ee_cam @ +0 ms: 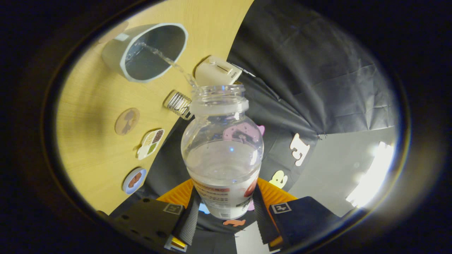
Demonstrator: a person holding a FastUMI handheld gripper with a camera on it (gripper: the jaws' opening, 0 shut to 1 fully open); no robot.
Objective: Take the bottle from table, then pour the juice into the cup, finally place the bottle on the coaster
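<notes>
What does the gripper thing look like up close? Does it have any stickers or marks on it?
The gripper has two flat fingers with ribbed, grooved faces. Behind each finger sits a chunky black block, and each block carries a small square sticker with a black-and-white pattern. Ridged orange parts show by the fingers, and the left block has small round holes. No cable can be seen.

The bottle (222,155) is hiding part of a small cream box (217,72) behind its mouth and one end of the ribbed clear thing (178,103) beside its neck. The gripper (224,215) fingers are covering the sides of the bottle's label, whose print is too small to read. The cup (148,51) is hiding its own base, and the picture on the round coaster (127,121) below it is blurring past telling.
</notes>
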